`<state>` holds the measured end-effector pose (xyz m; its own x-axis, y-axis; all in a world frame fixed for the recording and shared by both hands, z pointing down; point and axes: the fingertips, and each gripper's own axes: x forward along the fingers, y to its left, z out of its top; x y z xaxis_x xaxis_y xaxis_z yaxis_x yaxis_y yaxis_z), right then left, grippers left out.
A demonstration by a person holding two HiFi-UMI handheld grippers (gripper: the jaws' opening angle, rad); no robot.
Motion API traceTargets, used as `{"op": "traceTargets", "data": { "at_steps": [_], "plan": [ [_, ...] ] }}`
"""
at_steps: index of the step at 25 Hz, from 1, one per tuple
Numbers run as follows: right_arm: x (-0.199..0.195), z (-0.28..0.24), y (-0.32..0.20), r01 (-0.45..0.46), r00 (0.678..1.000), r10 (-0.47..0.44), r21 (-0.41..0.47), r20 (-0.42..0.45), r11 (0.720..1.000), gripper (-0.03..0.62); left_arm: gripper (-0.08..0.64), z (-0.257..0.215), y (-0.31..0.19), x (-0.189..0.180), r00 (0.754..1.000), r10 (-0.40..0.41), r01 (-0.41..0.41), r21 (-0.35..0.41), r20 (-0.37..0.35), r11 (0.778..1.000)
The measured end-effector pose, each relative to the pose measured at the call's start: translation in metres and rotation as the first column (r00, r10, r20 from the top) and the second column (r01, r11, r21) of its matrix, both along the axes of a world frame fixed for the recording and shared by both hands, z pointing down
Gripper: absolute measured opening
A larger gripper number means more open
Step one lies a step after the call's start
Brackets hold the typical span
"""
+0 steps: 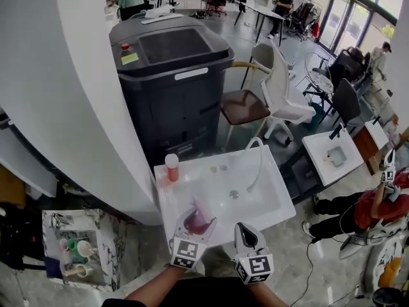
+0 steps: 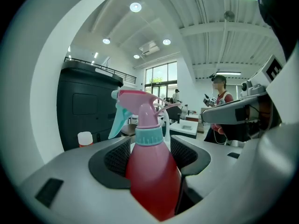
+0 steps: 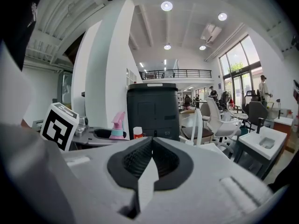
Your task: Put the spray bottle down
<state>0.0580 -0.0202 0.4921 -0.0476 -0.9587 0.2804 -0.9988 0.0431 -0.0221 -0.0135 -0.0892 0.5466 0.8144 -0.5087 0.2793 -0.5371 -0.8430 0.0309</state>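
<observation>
A spray bottle [image 1: 200,222] with a red body, teal collar and pink trigger head stands upright between the jaws of my left gripper [image 1: 199,217], which is shut on its body [image 2: 152,171]. The pair hangs over the near left part of a white sink [image 1: 273,183]. In the left gripper view the left gripper [image 2: 149,155] has its dark pads pressed against both sides of the bottle. My right gripper [image 1: 245,230] is just to the right, above the sink's front rim. Its jaws [image 3: 152,160] meet with nothing between them. The right gripper view also shows the bottle [image 3: 117,125] off to the left.
A small orange bottle with a white cap [image 1: 172,167] stands at the sink's back left corner, and a curved faucet [image 1: 257,162] rises at the right. Behind are a tall black machine [image 1: 172,75], a white column [image 1: 64,82], chairs [image 1: 275,94], a second sink stand [image 1: 335,155] and a person in red [image 1: 364,210].
</observation>
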Motion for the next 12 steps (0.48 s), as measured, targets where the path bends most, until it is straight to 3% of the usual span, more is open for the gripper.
{"op": "traceTargets", "data": {
  "at_steps": [6, 12],
  "plan": [
    [0.032, -0.009, -0.077, 0.072, 0.997, -0.073, 0.035, 0.006, 0.997, -0.002, 0.279, 0.01, -0.064, 0.034, 0.998, -0.065, 0.065, 0.01, -0.009, 0.998],
    [0.067, -0.008, -0.137, 0.115, 0.993, -0.116, 0.054, 0.023, 0.992, -0.002, 0.279, 0.034, -0.128, 0.072, 0.992, -0.127, 0.126, -0.04, -0.014, 0.991]
  ]
}}
